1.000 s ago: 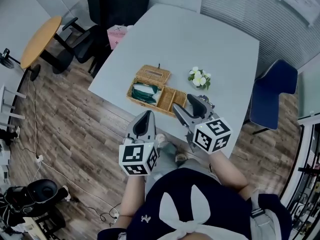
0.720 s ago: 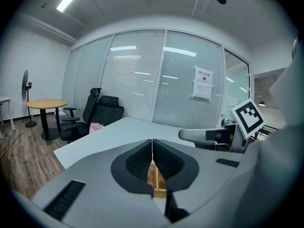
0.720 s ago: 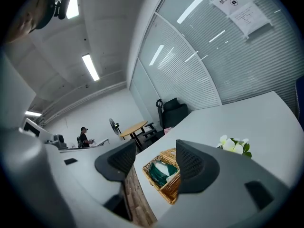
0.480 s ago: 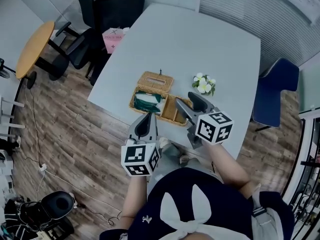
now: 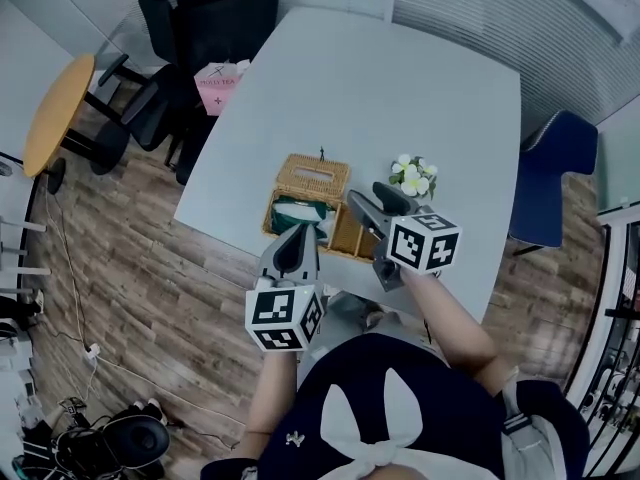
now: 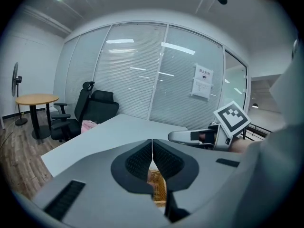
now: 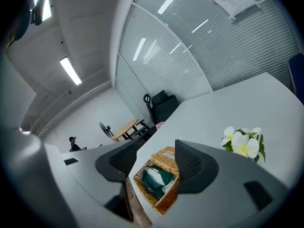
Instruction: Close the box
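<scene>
An open wicker box (image 5: 283, 230) sits near the front edge of the white table (image 5: 380, 78). Its woven lid (image 5: 312, 177) is folded back on the far side. A green packet (image 5: 293, 212) lies in its left compartment. My right gripper (image 5: 366, 199) hovers over the box's right end. Its jaws are closing, with nothing pressed between them. In the right gripper view the box (image 7: 164, 205) and packet (image 7: 154, 179) show beyond that gripper (image 7: 154, 156). My left gripper (image 5: 297, 236) is shut and empty at the box's near side, and wicker (image 6: 157, 189) shows below its pads (image 6: 142, 160).
A small white flower bunch (image 5: 415, 176) stands just right of the box. Black office chairs (image 5: 205, 13) and a pink bag (image 5: 220, 78) are at the table's far left, a blue chair (image 5: 553, 173) at its right. A round wooden table (image 5: 55, 108) stands on the plank floor.
My right gripper has moved left from beside the box's right end to over it, its jaws slightly narrower. The left gripper has edged closer to the box's near side.
</scene>
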`<act>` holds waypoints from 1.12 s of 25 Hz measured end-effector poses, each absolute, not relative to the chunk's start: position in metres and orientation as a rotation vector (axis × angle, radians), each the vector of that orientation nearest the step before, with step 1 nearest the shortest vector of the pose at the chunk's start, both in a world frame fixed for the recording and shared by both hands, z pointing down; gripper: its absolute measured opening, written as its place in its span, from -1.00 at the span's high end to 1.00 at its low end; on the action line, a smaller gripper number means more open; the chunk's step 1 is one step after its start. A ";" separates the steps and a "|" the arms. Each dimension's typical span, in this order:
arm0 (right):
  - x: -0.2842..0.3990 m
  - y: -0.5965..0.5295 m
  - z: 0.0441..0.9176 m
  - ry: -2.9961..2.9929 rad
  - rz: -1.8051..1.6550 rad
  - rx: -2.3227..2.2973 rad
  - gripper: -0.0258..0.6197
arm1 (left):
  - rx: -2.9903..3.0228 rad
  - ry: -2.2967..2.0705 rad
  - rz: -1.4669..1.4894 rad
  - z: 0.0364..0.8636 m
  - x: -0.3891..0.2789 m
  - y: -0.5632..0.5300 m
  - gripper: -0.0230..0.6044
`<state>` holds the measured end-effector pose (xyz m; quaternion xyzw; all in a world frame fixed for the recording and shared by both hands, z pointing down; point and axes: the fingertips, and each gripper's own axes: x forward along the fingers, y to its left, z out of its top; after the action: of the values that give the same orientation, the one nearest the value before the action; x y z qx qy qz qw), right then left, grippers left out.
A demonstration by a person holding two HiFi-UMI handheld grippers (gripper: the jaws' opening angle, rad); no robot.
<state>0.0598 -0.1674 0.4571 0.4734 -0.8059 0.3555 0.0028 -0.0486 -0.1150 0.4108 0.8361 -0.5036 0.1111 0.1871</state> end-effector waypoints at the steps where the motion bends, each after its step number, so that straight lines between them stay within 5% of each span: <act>1: 0.059 -0.172 0.460 -2.518 1.128 1.482 0.19 | 2.355 -1.411 0.316 0.411 -0.049 -0.119 0.85; 28: 0.057 -0.256 0.580 -2.108 1.661 1.489 0.15 | 2.369 -1.295 0.402 0.447 -0.061 -0.164 0.85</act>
<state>0.0571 -0.2564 0.5801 0.4847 -0.6864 0.5409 0.0362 -0.0608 -0.1642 0.4469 0.8495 -0.4643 0.1442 0.2046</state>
